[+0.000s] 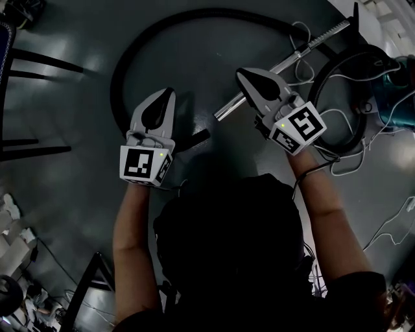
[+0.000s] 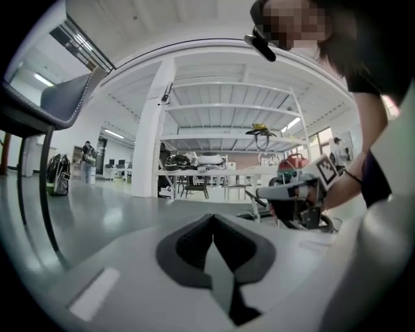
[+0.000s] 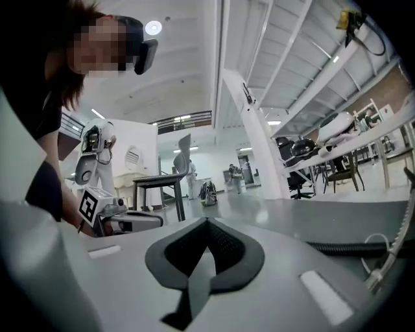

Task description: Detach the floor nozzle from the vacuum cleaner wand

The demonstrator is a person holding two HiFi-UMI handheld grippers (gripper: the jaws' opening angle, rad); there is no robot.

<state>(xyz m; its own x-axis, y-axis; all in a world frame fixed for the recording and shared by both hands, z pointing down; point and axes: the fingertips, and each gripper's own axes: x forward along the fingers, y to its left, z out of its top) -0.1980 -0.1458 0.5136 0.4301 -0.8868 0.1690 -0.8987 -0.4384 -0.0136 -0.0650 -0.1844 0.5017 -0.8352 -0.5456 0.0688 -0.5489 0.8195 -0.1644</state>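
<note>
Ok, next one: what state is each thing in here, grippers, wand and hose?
Left gripper: jaws together, nothing between them.
Right gripper: jaws together, nothing between them.
Wand: lying on the floor, no nozzle visible on its near end.
Hose: lying in a loop on the floor.

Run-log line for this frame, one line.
left tongs: shut, empty | right tongs: shut, empty | silver metal vacuum wand: on dark floor, untouched
</note>
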